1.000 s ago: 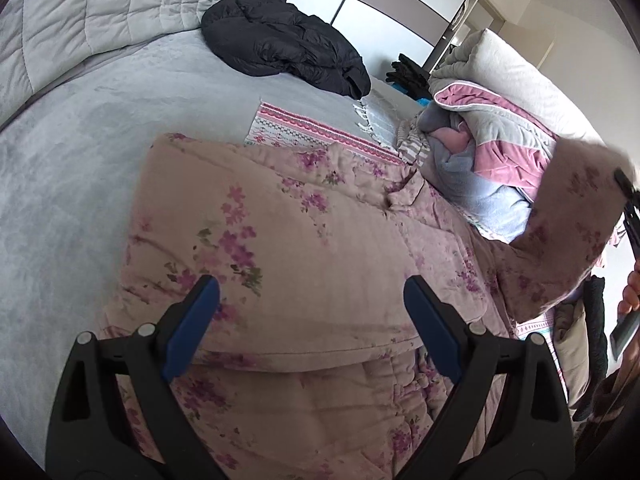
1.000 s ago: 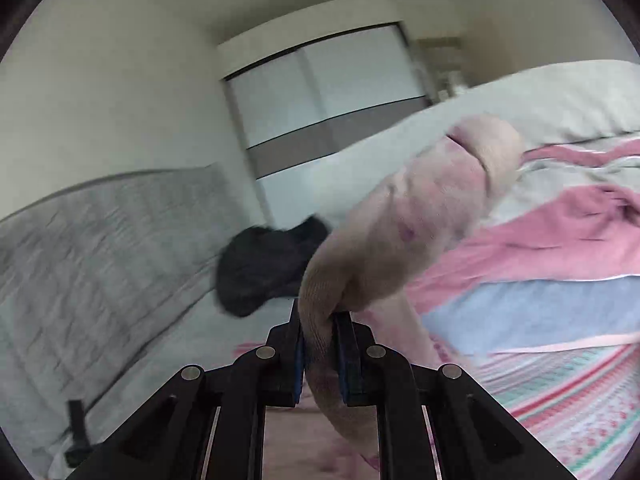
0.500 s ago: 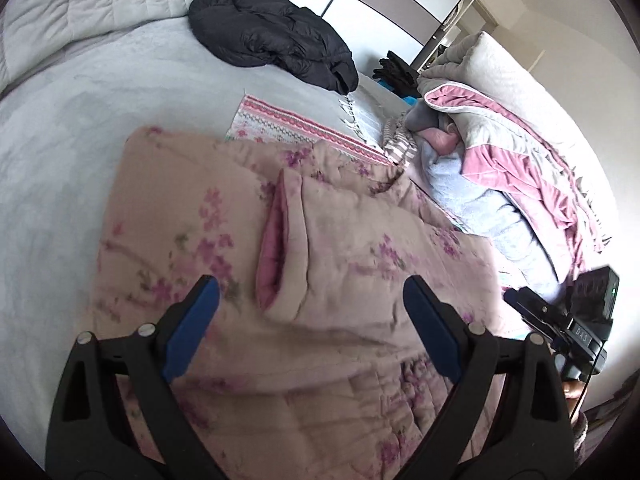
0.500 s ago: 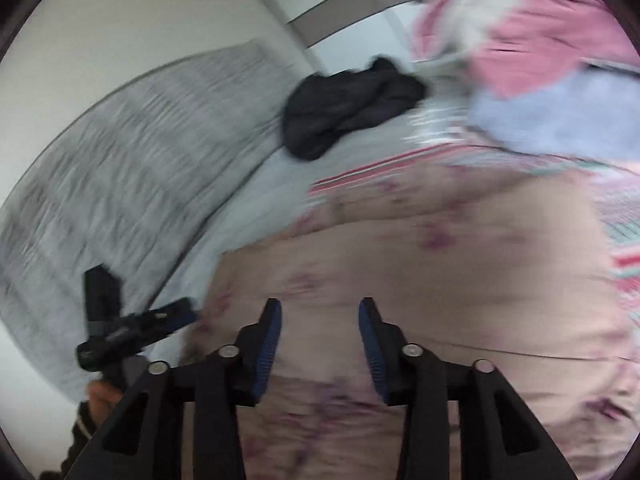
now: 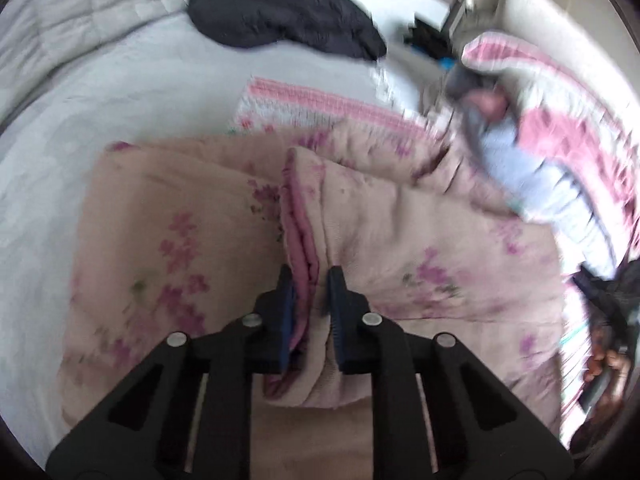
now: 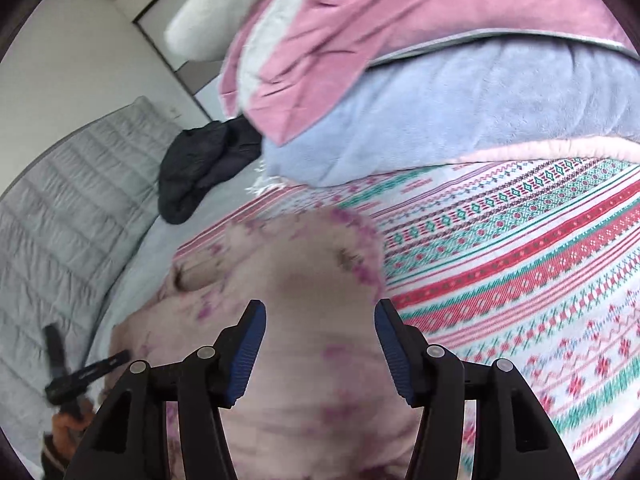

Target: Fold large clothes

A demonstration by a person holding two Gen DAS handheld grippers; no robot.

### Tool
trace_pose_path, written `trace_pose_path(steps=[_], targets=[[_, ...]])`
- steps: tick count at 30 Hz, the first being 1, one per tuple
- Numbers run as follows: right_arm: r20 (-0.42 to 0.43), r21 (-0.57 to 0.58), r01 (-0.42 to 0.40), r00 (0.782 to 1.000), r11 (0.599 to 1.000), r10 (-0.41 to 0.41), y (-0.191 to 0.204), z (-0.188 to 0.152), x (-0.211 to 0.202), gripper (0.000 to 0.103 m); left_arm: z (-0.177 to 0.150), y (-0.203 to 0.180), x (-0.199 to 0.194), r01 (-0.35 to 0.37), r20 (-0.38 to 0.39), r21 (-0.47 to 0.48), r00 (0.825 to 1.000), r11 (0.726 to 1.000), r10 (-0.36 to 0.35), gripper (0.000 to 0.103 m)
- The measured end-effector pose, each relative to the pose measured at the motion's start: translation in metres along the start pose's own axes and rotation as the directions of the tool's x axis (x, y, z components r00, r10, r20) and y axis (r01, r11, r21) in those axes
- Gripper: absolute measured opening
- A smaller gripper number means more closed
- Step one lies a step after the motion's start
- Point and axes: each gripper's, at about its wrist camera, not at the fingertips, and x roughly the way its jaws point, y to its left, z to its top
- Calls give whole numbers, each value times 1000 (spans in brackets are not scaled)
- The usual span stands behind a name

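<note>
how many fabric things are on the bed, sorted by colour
pink floral: 1, the padded garment, its cuff pinched in the left claw
black: 1, the puffy jacket
red and green patterned: 1, the blanket
pink, grey and blue: 1, the heap of bedding
total: 4
The right claw hovers open.

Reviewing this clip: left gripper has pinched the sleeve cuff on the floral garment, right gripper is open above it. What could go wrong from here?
1. The left gripper is shut on only the sleeve cuff; thick padding may slip out when pulled.
2. The right gripper hangs open over the floral garment, so nothing pins it; tugging could drag the whole piece.
3. The garment overlaps the patterned blanket, which might get caught in the fold.
</note>
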Motion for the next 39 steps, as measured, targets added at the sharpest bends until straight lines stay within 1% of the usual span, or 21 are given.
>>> trace_pose_path(steps=[2,4,5,7,8,11,13,15,16,18,19,20,22,25,29,31,33,35,36,37,39], targets=[[-8,21,-4,1000,1000,4,-4,10,13,58,-6,2,-21,5,26,-24,1000,1000,-5,18],[-14,44,-16,1000,999,17,-9,18,25,58,-16,-1,-24,-75,-7,31,997,997,75,22],[-22,56,-21,1000,998,23,-9,18,32,58,-19,-2,-17,-126,-38,73,991,989,129,30],[-57,82,-30,998,996,35,-11,21,48,58,-21,-2,-9,-260,-80,131,959,957,272,32],[-70,84,-35,997,996,41,-8,21,56,58,-19,-4,-15,-271,-49,126,959,954,279,32],[-82,69,-15,996,998,21,-5,24,78,57,-8,-16,-35,-194,71,119,980,974,187,34],[-64,48,23,998,999,-20,-1,27,89,54,-3,-26,-31,-139,102,141,987,980,126,39],[-24,-10,78,997,997,-79,10,28,95,54,-2,-34,-10,-74,80,174,995,982,60,40],[-10,-53,116,993,992,-117,15,25,99,54,-4,-36,3,-65,61,189,997,980,55,40],[10,-142,193,981,971,-194,20,17,109,54,-16,-32,41,-104,5,231,994,967,106,41],[20,-188,217,976,958,-217,21,10,116,54,-22,-27,53,-89,-10,232,996,969,94,41],[21,-180,218,976,959,-218,18,8,119,55,-28,-17,57,-50,18,215,999,975,47,41],[18,-145,213,977,966,-213,15,10,116,57,-23,-13,51,-18,26,188,1000,982,13,41],[42,-181,224,975,958,-220,33,11,94,59,-14,-21,32,-38,11,187,999,982,37,43],[86,-368,173,985,914,-151,82,-16,50,64,-23,-40,-12,-4,125,224,992,975,-24,79],[77,-458,148,989,877,-126,97,-38,36,69,-29,-44,-15,14,122,265,991,964,-48,83],[37,-490,117,993,864,-114,100,-56,34,72,-39,-45,-4,-2,70,307,997,952,-20,84],[-25,-496,114,989,861,-145,94,-69,48,72,-49,-38,21,-21,-17,306,999,952,28,84],[-59,-487,116,984,866,-165,88,-73,59,72,-55,-36,30,-28,-31,312,999,950,40,84],[-78,-476,110,983,873,-166,83,-75,65,72,-59,-37,28,-45,-3,333,999,942,49,84],[-72,-460,117,983,880,-169,84,-73,60,72,-59,-47,15,-97,14,357,995,929,98,84]])
